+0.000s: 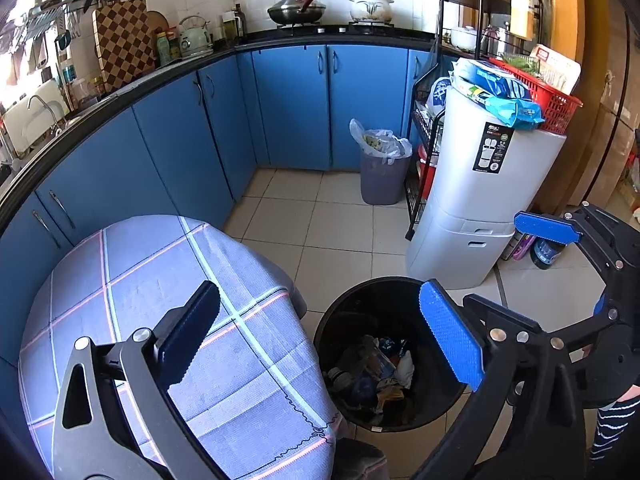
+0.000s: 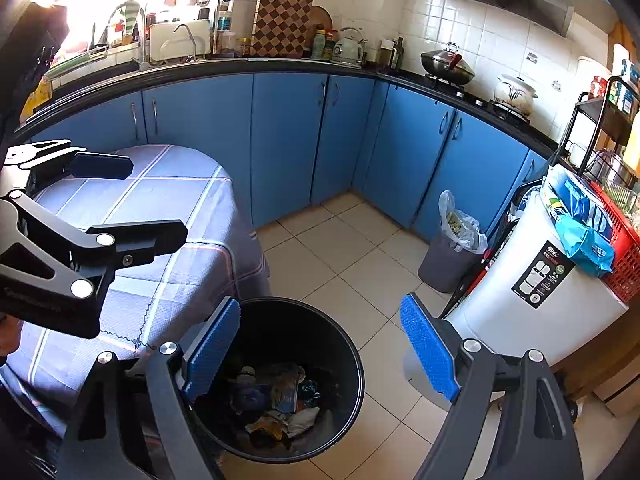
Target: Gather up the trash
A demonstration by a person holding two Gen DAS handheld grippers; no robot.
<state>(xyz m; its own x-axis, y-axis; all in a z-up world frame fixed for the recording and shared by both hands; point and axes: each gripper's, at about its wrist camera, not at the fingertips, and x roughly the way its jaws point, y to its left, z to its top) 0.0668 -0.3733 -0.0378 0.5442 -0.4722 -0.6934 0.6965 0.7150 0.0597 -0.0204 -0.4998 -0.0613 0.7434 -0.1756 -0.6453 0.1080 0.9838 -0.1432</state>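
Both of your tools are spread wide and carry nothing. The left tool [image 1: 320,336] hangs over the near edge of the worktop [image 1: 132,272], its dark finger above the checked cloth and its blue finger above the rim of the black bin [image 1: 340,312]. The right tool [image 2: 320,352] sits straight over that same bin, with the bin's mouth showing between its two blue pads.

The trash [image 2: 280,404] lies at the bottom of the bin, directly below and slightly ahead of the right tool: crumpled wrappers, something white, a bottle-like piece. The bin stands on the floor, touching or just beside the cloth at the worktop's near right corner.

No loose trash shows on the cloth, though the part nearest you is hidden behind the left tool, so I cannot rule it out. If something remains there, your left tool is the nearer one. A second, lined bin [image 1: 382,172] stands well apart against the blue cabinets [image 1: 288,104].
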